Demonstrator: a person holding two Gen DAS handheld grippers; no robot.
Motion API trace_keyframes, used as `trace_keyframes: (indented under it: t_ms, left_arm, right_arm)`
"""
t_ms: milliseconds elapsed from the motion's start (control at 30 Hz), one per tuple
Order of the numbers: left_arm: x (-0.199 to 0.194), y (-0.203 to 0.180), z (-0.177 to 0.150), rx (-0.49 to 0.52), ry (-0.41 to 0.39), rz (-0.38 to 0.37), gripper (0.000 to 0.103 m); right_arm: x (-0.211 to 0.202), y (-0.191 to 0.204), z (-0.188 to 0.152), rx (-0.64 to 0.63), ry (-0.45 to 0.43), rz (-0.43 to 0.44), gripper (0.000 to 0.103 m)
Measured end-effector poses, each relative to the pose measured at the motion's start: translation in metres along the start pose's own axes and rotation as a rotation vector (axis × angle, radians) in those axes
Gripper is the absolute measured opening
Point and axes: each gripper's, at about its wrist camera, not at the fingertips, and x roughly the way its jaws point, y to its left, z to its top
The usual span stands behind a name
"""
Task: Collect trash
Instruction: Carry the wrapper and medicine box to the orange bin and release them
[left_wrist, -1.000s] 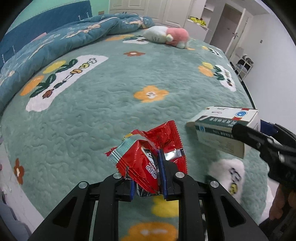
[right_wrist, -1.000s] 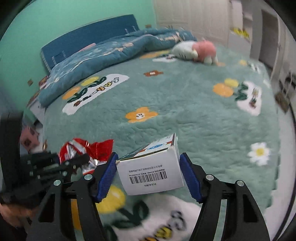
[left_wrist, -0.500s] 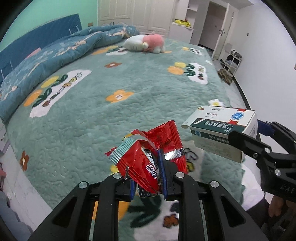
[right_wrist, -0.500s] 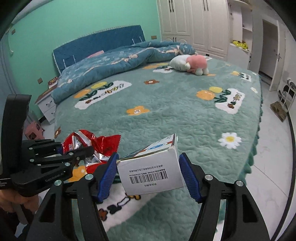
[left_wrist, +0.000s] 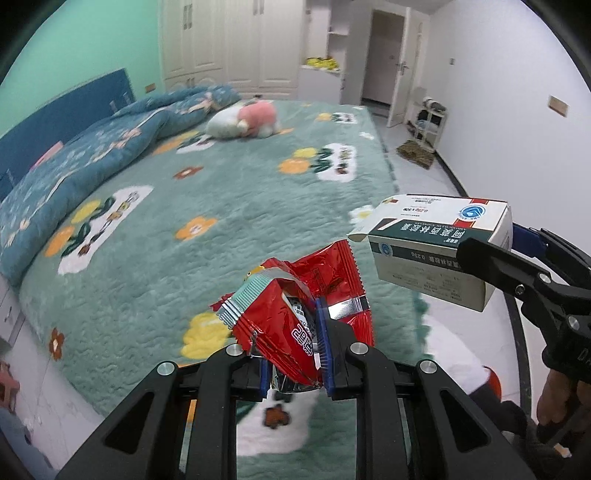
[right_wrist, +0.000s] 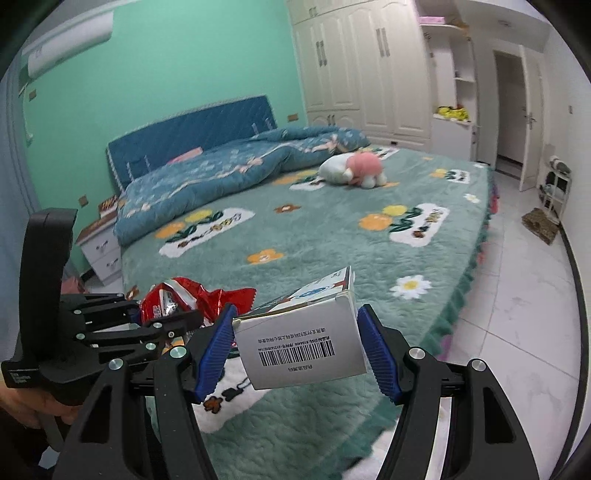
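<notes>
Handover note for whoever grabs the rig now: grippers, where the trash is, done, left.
Left gripper: shut on the red snack wrappers, crumpled, held above the bed's near edge.
Right gripper: shut on the white medicine box, barcode end toward the camera, flap end open, also in the air.
Done: both pieces are picked up; I see no other trash on the green blanket, only a plush toy at the far end.
Left: carry both to a bin; none is in view. Then release.
</notes>
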Motion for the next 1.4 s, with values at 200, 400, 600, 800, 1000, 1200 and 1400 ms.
trace_keyframes:
  t_ms: [200, 400, 600, 800, 1000, 1200, 1400]
  left_arm:
    - [-0.004, -0.055, 0.006, 0.105, -0.019, -0.078, 0.022]
    - [-0.002, -0.120, 0.008, 0.229, -0.030, -0.179, 0.022]
    - [0.008, -0.202, 0.005, 0.379, -0.011, -0.304, 0.022]
    - [0.018, -0.265, -0.004, 0.488, 0.022, -0.405, 0.022]
    - [0.031, -0.324, -0.023, 0.596, 0.087, -0.511, 0.022]
    - [0.055, -0.369, -0.050, 0.657, 0.177, -0.595, 0.022]
    - [0.072, -0.391, -0.066, 0.703, 0.241, -0.595, 0.022]
  right_arm:
    - [-0.059, -0.036, -0.020, 0.072, -0.068, -0.086, 0.066]
    - [-0.116, -0.084, -0.052, 0.170, -0.106, -0.214, 0.066]
    - [-0.167, -0.130, -0.090, 0.280, -0.118, -0.339, 0.066]
    - [-0.219, -0.170, -0.134, 0.385, -0.124, -0.471, 0.066]
    - [-0.258, -0.202, -0.186, 0.492, -0.093, -0.585, 0.067]
    - [-0.274, -0.228, -0.239, 0.596, -0.021, -0.646, 0.067]
    - [-0.263, -0.253, -0.288, 0.684, 0.069, -0.641, 0.067]
